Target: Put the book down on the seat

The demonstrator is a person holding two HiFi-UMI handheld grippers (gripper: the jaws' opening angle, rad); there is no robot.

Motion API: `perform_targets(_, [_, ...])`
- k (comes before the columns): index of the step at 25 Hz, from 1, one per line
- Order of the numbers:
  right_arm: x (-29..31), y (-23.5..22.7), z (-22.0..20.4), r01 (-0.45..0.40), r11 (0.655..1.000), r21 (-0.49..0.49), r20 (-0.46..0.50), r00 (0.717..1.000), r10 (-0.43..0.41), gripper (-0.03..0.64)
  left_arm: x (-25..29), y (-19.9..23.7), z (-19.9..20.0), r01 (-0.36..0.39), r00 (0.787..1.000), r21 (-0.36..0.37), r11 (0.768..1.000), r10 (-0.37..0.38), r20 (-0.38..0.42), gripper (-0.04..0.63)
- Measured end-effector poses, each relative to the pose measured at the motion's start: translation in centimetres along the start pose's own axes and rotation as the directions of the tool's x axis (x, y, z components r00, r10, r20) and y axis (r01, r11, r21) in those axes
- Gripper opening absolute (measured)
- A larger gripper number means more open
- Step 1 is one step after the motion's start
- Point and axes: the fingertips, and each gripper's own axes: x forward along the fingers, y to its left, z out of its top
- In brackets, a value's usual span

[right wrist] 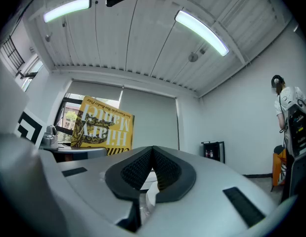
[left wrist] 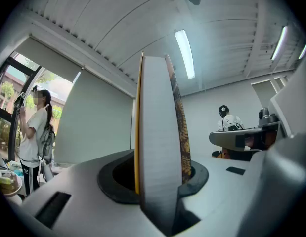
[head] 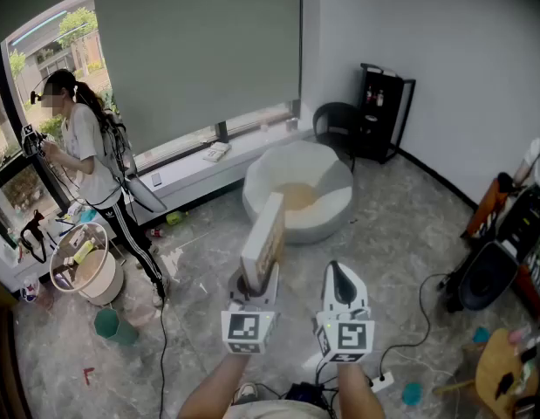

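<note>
I'm in the carrying step: the book (head: 264, 230) is clamped in the left tool (head: 255, 281), whose jaws press on both covers near the bottom edge. It stands upright, with the white page block turned back toward that tool's camera. It hangs in the air over the floor (head: 200, 273), short of the seat (head: 326, 223), the low round white one with a tan hollow in its middle, which lies ahead of the book and apart from it. The right tool (head: 339, 276) rides just beside the left one with its jaws drawn together on nothing; from its own view the book's yellow cover shows off to its left. So the put-down itself has not begun, as I judge it. The next move calls for me to carry the left tool forward until the book is over the tan hollow, then roll the wrist so a cover faces down, lower until the seat takes the weight, and only then let the jaws part. Released on edge, I'd expect it to topple on that soft surface. The right tool has no part in this and should stay clear of the book's path.
</note>
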Motion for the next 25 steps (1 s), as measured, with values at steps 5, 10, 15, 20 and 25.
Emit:
perform_targets(5, [-0.9, -1.0, -0.1, -0.01, 1.0, -0.006, 0.001, 1.0, 0.01, 0.002, -0.2, -1.6, -0.1, -0.008, 1.0, -0.004, 1.0, 0.008, -0.002, 0.146])
perform_targets(10, [-1.7, -2.6, 0.0, -0.021, 1.0, -0.009, 0.005, 1.0, 0.021, 0.002, 0.1, -3.6, -0.1, -0.019, 1.0, 0.001, 1.0, 0.019, -0.005, 0.146])
perform_targets(15, [-3.2, -5.4, -0.2, -0.047, 0.999, 0.005, 0.011, 0.999, 0.046, 0.002, 0.4, -6.5, -0.5, -0.039, 0.999, -0.005, 0.999, 0.039, -0.016, 0.146])
perform_targets(20, [-4.5, -6.6, -1.1, -0.08, 0.997, -0.002, 0.002, 0.997, 0.08, 0.002, 0.3, -8.1, -1.8, -0.061, 0.997, -0.009, 0.998, 0.061, -0.041, 0.146])
perform_targets(25, [-4.2, -7.7, -2.3, -0.069, 0.997, 0.02, -0.02, 0.997, 0.07, 0.002, 0.8, -8.5, -3.0, -0.065, 0.995, -0.018, 0.998, 0.063, -0.074, 0.146])
